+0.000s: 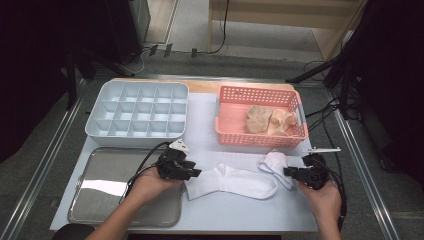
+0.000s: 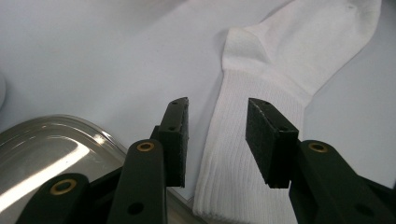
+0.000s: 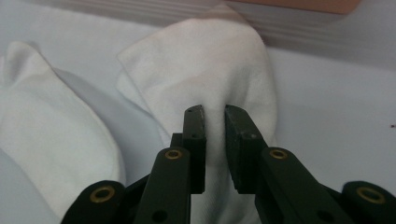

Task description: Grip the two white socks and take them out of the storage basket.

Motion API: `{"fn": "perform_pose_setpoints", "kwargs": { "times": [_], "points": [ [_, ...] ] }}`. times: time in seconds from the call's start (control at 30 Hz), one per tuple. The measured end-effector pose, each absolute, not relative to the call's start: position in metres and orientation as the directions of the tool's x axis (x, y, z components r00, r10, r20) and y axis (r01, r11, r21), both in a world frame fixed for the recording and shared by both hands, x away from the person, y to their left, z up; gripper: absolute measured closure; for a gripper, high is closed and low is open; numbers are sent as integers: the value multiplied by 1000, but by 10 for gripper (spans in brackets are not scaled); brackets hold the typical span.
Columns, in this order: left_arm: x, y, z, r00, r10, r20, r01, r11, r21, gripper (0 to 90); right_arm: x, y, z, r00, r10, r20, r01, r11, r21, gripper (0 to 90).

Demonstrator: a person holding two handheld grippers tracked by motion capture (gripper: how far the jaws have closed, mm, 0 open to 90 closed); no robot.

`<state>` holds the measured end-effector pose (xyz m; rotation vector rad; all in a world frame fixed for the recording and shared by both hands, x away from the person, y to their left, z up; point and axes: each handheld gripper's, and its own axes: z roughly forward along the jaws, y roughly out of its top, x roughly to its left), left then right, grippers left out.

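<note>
Here my right gripper (image 3: 214,112) pinches the sock (image 1: 235,181) toe, fabric bunched btw jaws, hiding the pads. Left gripper (image 2: 217,105) is half open over the cuff, not touching. Sock lies flat below basket (image 1: 225,120). No writing legible.

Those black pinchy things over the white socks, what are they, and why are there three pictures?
They are grabbing tools. A person holds one in each hand: the left gripper and the right gripper. One picture looks down from above the table. The other two come from small cameras riding on each tool, looking along its fingers.

On the table lie a long white sock, a second white sock, a metal tray, a white box with little compartments and a pink basket of beige socks. The right fingers pinch the second sock. The left fingers stand open over the long sock's cuff.
</note>
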<state>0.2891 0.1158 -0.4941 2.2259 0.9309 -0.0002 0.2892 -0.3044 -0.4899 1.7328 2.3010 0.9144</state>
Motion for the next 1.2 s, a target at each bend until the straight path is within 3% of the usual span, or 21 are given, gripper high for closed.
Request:
{"fn": "perform_pose_setpoints", "kwargs": {
  "times": [0.63, 1.2],
  "points": [
    [289, 117, -494, 730, 632, -261, 627, -467, 624, 602, 283, -288, -449, -415, 873, 256, 743, 162, 649, 824],
    [283, 128, -491, 711, 651, -267, 639, -440, 631, 592, 300, -219, -440, -563, 785, 258, 700, 287, 654, 824]
  ]
}}
